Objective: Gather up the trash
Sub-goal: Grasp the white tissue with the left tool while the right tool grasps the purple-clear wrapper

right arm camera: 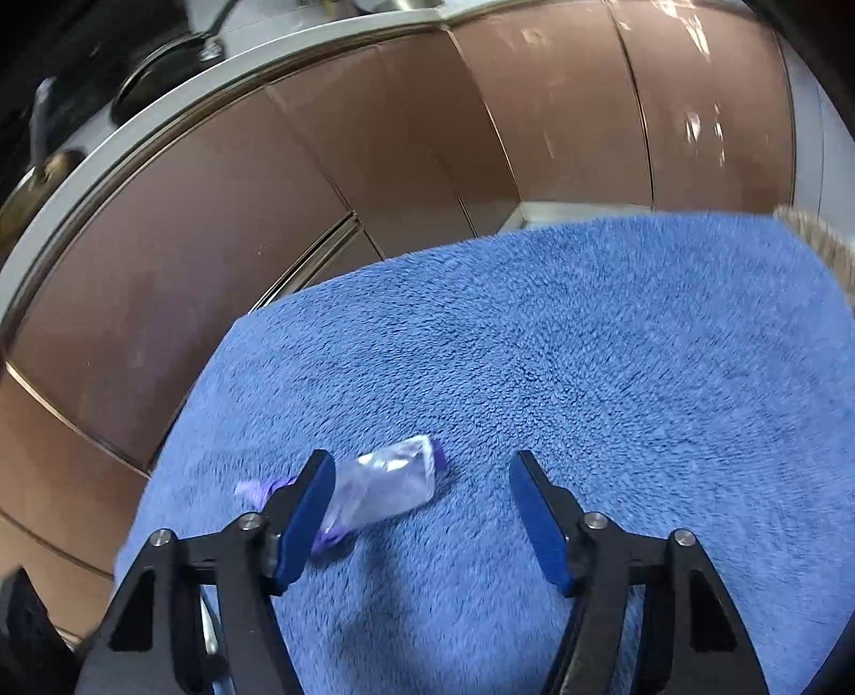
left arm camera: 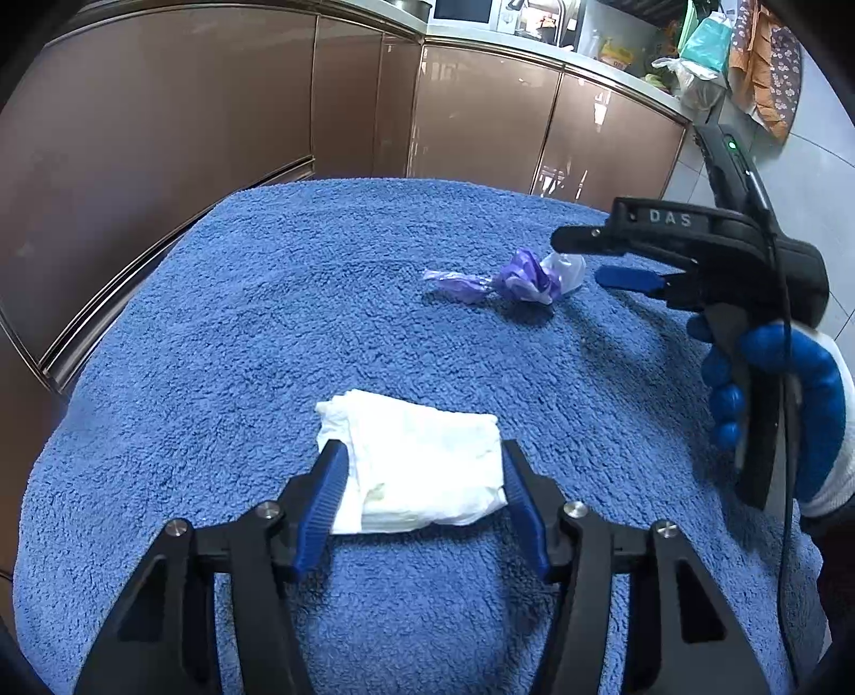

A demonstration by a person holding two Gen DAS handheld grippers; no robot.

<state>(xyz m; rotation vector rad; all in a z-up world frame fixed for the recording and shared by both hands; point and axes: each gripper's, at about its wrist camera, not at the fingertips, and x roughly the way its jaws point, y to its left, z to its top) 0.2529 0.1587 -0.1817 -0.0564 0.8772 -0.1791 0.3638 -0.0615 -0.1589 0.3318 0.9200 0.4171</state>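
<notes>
A crumpled white tissue (left arm camera: 422, 470) lies on the blue towel (left arm camera: 267, 299). My left gripper (left arm camera: 422, 448) straddles it; both blue pads sit at its side edges, and the tissue does not look squeezed. Farther back lies a purple and clear plastic wrapper (left arm camera: 526, 278). My right gripper (left arm camera: 580, 259), held by a blue-gloved hand (left arm camera: 775, 395), hovers just right of that wrapper. In the right wrist view the right gripper (right arm camera: 420, 457) is open over the towel (right arm camera: 614, 374). The wrapper (right arm camera: 385, 481) lies against the left finger (right arm camera: 304, 513), which hides its purple end.
Brown glossy cabinet fronts (left arm camera: 187, 133) run behind and to the left of the towel. A counter above them carries a microwave (left arm camera: 465, 10), bags and bottles. Grey floor tiles (left arm camera: 812, 203) show to the right. A tan furry edge (right arm camera: 817, 240) borders the towel's far right corner.
</notes>
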